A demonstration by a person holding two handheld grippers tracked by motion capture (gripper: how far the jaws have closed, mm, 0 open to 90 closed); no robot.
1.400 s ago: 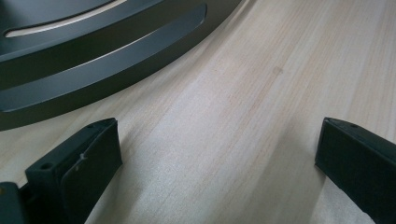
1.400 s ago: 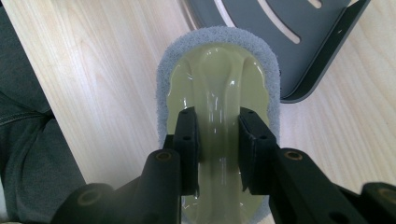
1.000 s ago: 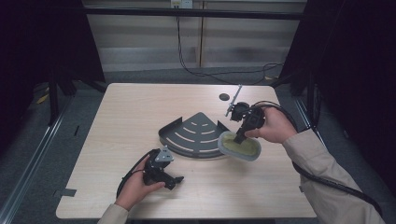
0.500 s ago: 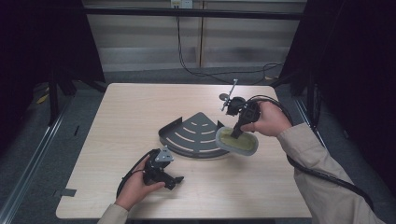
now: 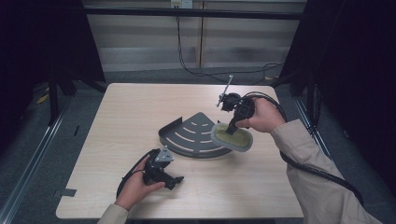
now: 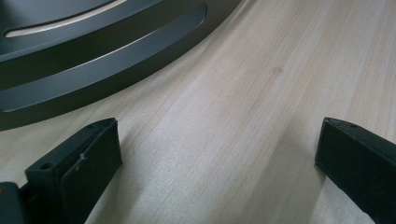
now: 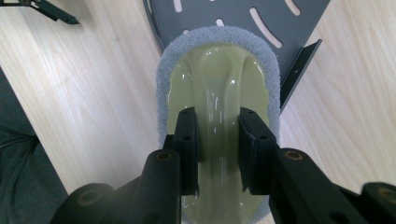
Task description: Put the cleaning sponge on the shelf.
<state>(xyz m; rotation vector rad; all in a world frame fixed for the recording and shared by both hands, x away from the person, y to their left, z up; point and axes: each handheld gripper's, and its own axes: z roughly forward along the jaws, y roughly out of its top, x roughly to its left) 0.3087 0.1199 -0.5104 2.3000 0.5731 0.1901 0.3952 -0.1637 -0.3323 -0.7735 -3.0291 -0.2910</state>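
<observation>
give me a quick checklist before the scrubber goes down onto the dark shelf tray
1. Right gripper shut on the scrubber ridge handle: ok.
2. Scrubber over the corner shelf tray: partly, it overhangs the curved edge; not ok yet.
3. Grey pad facing down: ok, the glossy top faces the camera.
4. Left gripper bracing the tray: not ok, it is open and rests on the table apart from the tray.
5. Pad touching the tray: cannot tell.
</observation>
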